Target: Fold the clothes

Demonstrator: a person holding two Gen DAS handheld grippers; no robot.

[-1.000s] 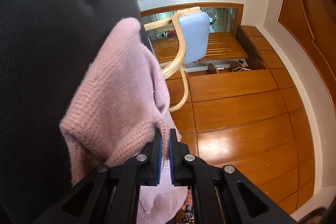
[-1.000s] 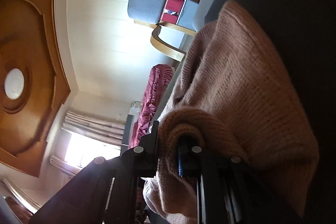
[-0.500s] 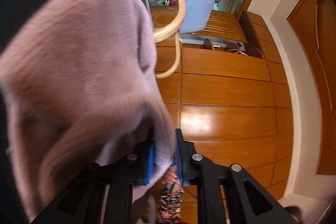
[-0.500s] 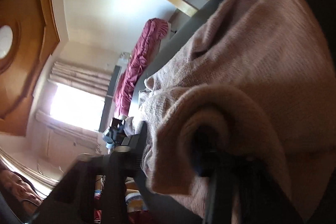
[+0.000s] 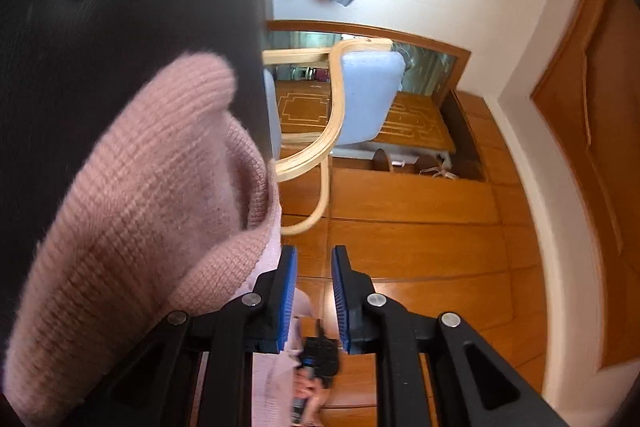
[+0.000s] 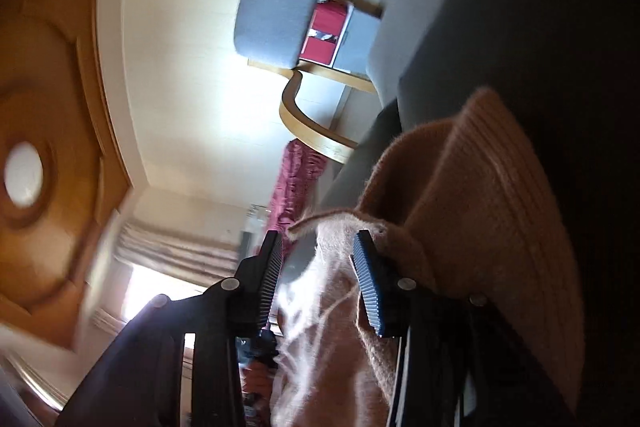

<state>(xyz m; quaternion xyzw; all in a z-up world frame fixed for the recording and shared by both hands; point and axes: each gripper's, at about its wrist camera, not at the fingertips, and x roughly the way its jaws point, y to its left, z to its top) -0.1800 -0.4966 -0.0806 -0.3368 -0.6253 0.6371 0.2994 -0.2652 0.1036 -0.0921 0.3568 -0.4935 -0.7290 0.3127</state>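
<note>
Releasing a folded knit

Left wrist view: left gripper [image 5: 314, 293], jaws apart and empty; pink sweater [image 5: 152, 203] bunched left on dark surface [image 5: 120, 7], apparently just laid.

Right wrist view: right gripper [image 6: 318, 281], jaws apart; sweater fold drapes right finger, unclamped.

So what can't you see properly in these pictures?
- Pink knit sweater, left wrist view: its lower part is cut off by the frame edge and hidden behind the left gripper.
- Right wrist view: the sweater's far side is hidden by its own fold; the ceiling light is blurred.
</note>
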